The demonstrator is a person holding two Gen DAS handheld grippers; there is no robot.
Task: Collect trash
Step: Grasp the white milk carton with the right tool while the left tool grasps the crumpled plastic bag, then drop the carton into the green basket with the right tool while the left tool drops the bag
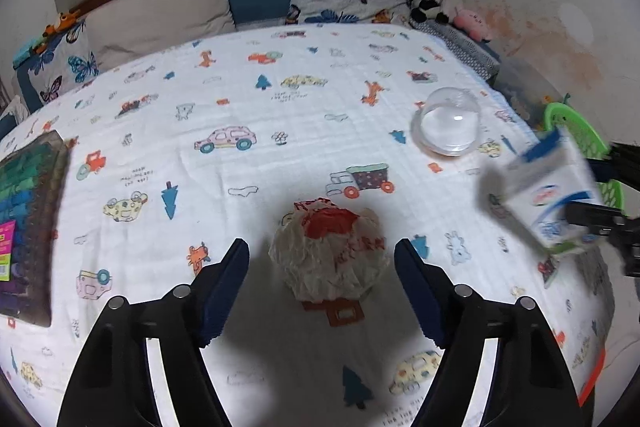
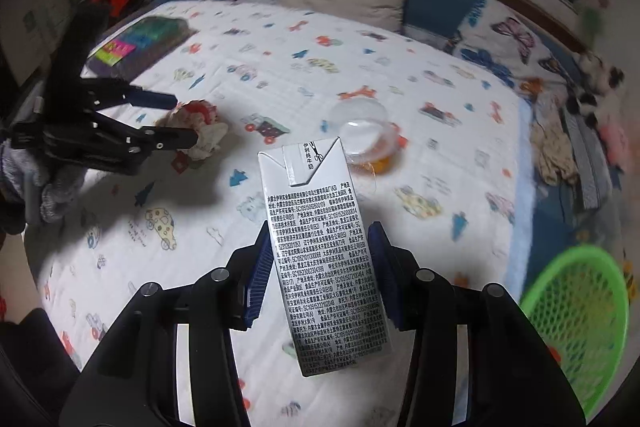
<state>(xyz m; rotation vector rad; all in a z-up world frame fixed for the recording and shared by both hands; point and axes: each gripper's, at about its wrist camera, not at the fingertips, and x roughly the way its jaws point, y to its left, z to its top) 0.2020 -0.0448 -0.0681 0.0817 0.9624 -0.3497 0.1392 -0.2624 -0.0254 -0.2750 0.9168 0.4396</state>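
Bed w/ printed sheet (image 1: 280, 115) (cars, trees, animals).

L gripper (image 1: 322, 261): jaws spread, straddling a crumpled paper wrapper (image 1: 330, 255), white w/ red print, lying on the sheet. Pads (image 1: 226, 283) stand clear of it on both sides, no contact seen. Right wrist view shows the same: fingers either side of the wrapper.

R gripper (image 2: 320, 275): pinching a milk carton (image 2: 324, 251) across its sides, blue pads tight on it, carton lifted off the sheet, fine print facing the cam.

Clear plastic dome lid (image 1: 448, 125) on the sheet, beyond the wrapper toward the right edge.

Green mesh basket (image 2: 580, 323) off the bed's right side, near the carton. Dark box of colours (image 1: 28, 223) at far left. Pillows, plush toys at the headboard.
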